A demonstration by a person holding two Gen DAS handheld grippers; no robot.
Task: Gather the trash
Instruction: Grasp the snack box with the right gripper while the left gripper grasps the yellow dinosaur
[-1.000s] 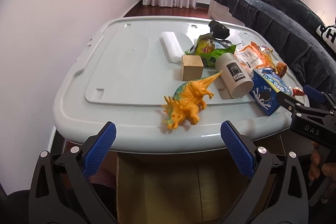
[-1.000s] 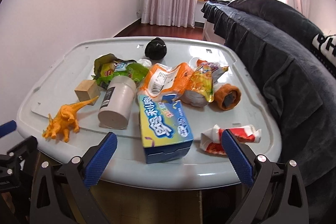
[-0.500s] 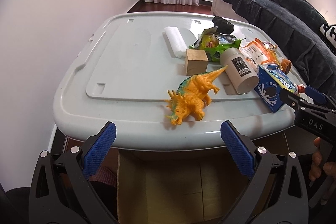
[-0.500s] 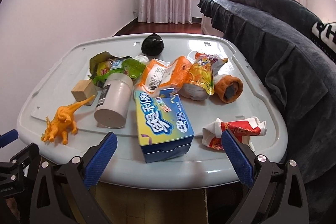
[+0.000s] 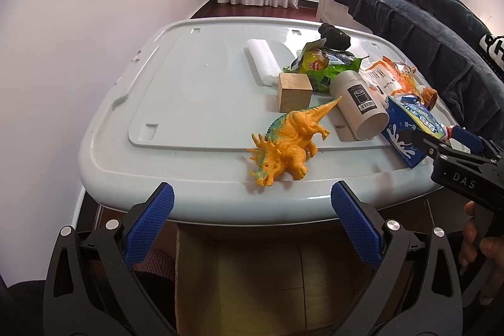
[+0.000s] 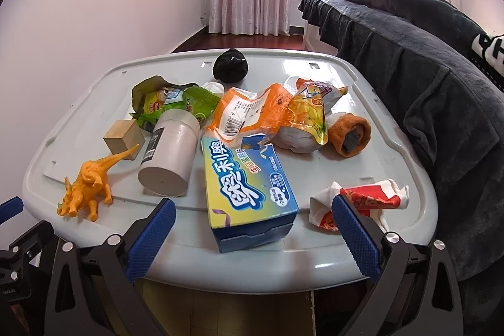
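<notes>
On the grey lid (image 6: 315, 260) lie a blue carton (image 6: 249, 188), a crumpled red and white wrapper (image 6: 371, 199), orange snack bags (image 6: 252, 112), a green bag (image 6: 176, 101) and a white canister (image 6: 170, 153). My right gripper (image 6: 252, 229) is open at the lid's near edge, its pads either side of the carton's front end and apart from it. My left gripper (image 5: 252, 216) is open below the lid's front edge, in front of an orange toy dinosaur (image 5: 289, 144). The carton (image 5: 409, 131) and canister (image 5: 359, 103) show at the right there.
A wooden block (image 5: 294, 92), a white foam roll (image 5: 263, 60), a black ball (image 6: 230, 65) and an orange sock roll (image 6: 349, 137) also lie on the lid. A cardboard box (image 5: 252, 282) stands open below the front edge. A dark sofa (image 6: 425, 68) runs along the right.
Both grippers have drifted slightly nearer the lid and higher; the objects look a little larger. Nothing on the lid has moved, and both grippers stay open.
</notes>
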